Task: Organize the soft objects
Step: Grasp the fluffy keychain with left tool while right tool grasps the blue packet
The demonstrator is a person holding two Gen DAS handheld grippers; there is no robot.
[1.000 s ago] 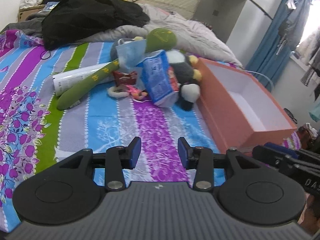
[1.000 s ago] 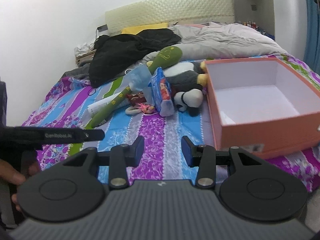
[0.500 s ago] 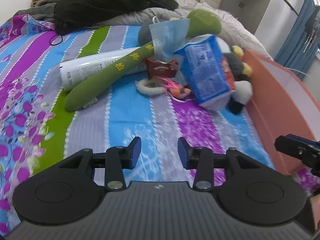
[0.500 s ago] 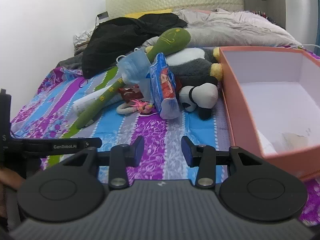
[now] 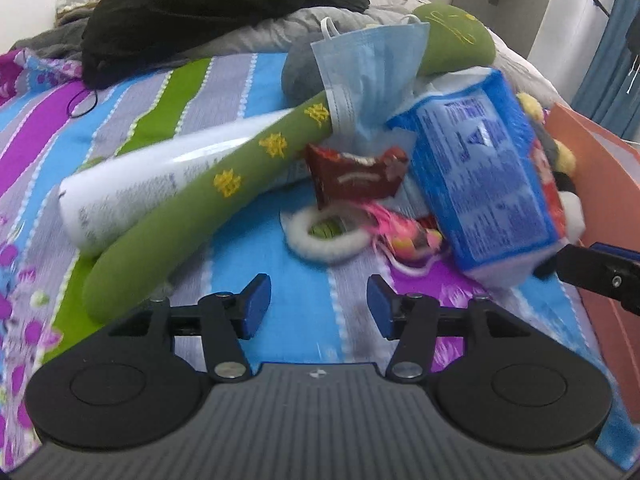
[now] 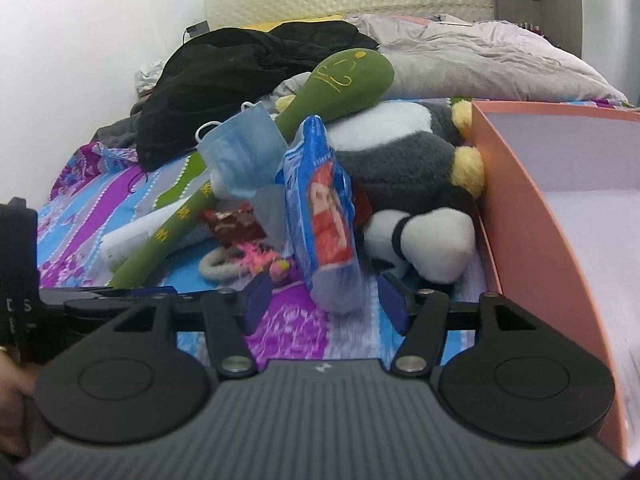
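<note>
A pile lies on the striped bedspread: a long green plush toy [image 5: 192, 208] [image 6: 344, 80], a blue face mask [image 5: 368, 76] [image 6: 244, 152], a blue tissue pack [image 5: 484, 184] [image 6: 324, 216], a grey-and-white plush [image 6: 404, 160], a fluffy white ring [image 5: 324, 236] and a red snack wrapper [image 5: 356, 176]. My left gripper [image 5: 318, 306] hovers just short of the ring, its jaws opening with nothing between them. My right gripper [image 6: 324, 300] is low in front of the tissue pack, jaws opening; the pack's bottom edge shows between the fingers, untouched.
An orange box [image 6: 532, 216] with a white inside stands open at the right of the pile. A white tube [image 5: 152, 184] lies under the green plush. Black clothing [image 5: 208, 4] and a grey duvet [image 6: 480, 60] lie at the head of the bed.
Both grippers have come forward and down towards the pile, which now fills the views. Both pairs of jaws stand wider apart than before.
</note>
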